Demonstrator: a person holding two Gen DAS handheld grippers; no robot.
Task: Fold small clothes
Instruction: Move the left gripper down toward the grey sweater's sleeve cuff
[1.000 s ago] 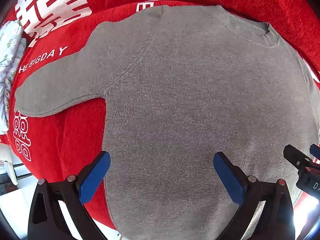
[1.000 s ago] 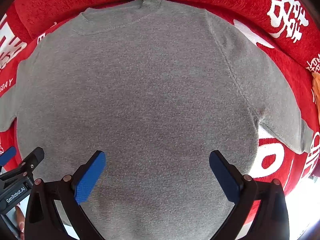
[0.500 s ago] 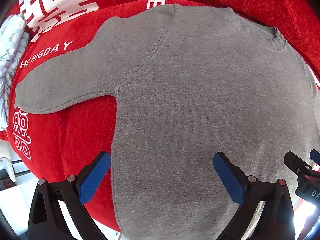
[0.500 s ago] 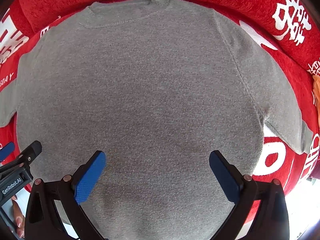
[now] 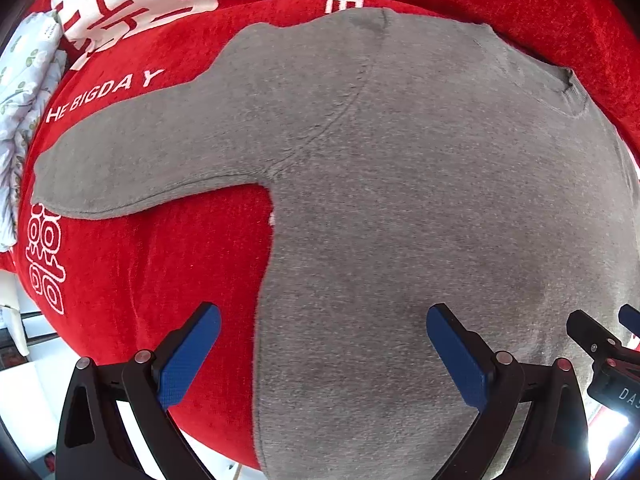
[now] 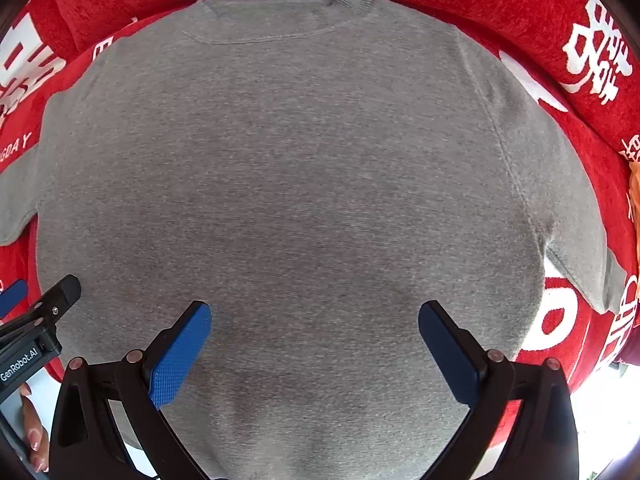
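Lying flat and face up, the gray sweater [image 6: 304, 184] was spread out on a red cover [image 5: 132, 272] with its neck hole [image 6: 280, 20] at the far side. One sleeve [image 5: 160, 160] stuck out to the left, and the other sleeve [image 6: 572, 216] sloped down to the right.

The left gripper [image 5: 320, 356] hung over the bottom left part of the sweater. Its jaws were spread wide and held nothing. One blue pad was over the red cover and the other was over the gray cloth, so the sweater's left side edge ran between them. The right gripper [image 6: 316, 354] hung over the bottom middle of the sweater. Its jaws were spread wide too, with nothing in them. A few fingers [image 6: 34, 440] showed low in the right wrist view.

Red cover showed all around the sweater, with more open room on the left under the sleeve. A flowery white cloth [image 5: 24, 92] lay at the far left edge.

White letters on the cover read "HE BIGDAY" [image 5: 104, 94], next to big white signs [image 6: 596, 48]. The left gripper's side said "GenRobot.AI" [image 6: 20, 362].
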